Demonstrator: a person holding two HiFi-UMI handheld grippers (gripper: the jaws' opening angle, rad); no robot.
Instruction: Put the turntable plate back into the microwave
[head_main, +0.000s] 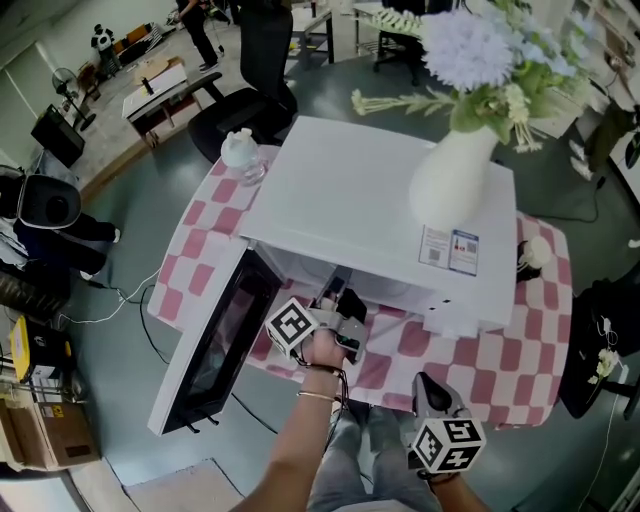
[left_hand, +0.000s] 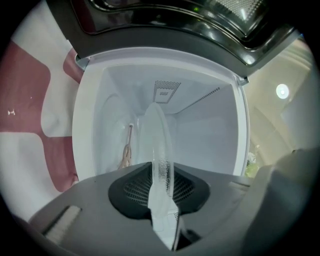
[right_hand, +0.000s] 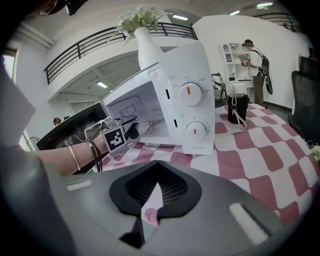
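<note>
Our left gripper (left_hand: 161, 192) has its jaws clamped on the rim of the plate (left_hand: 158, 145), which we see edge-on, reaching into the open microwave (left_hand: 200, 135). The plate seems to hang clear of the cavity floor, though the view is poor. The door (head_main: 210, 345) swings wide to the left. Our right gripper (right_hand: 155, 195) is fully shut on nothing, held low before the checked cloth (right_hand: 260, 150), facing the dials (right_hand: 190, 93).

The hand-held gripper (left_hand: 163, 186) clamps the glass turntable plate (left_hand: 156, 135) (seen edge-on) before the microwave cavity (left_hand: 202, 137).
</note>
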